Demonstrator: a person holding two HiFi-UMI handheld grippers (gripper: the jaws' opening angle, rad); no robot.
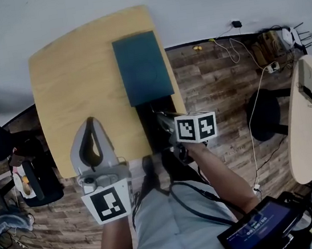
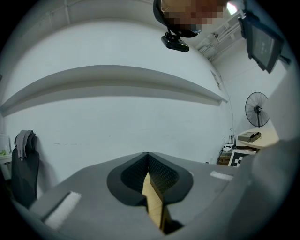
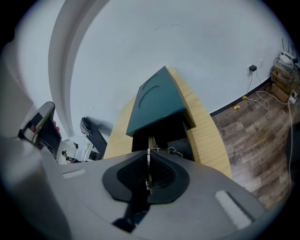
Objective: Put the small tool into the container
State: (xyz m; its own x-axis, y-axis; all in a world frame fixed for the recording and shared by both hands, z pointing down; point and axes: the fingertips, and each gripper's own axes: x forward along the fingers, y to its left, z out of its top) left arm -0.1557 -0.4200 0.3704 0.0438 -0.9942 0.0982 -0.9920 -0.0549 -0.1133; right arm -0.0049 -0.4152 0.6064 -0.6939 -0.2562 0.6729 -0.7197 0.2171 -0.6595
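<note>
A teal-lidded container (image 1: 142,65) stands on the wooden table (image 1: 74,75), with a dark open part facing me (image 1: 155,124). My right gripper (image 1: 162,118) reaches into that opening. In the right gripper view its jaws (image 3: 148,153) are shut on a thin metal tool (image 3: 149,142), which sticks out ahead toward the black opening (image 3: 164,133) under the teal lid (image 3: 157,101). My left gripper (image 1: 91,123) hovers over the table's near edge, left of the container, shut with nothing in it. In its own view the left gripper (image 2: 147,155) points at a white wall.
A black chair (image 1: 36,172) stands left of the table. On the wooden floor at the right are a black stool (image 1: 264,114), cables (image 1: 237,46) and a second wooden table (image 1: 311,122). A dark screen (image 1: 257,230) sits at the bottom right.
</note>
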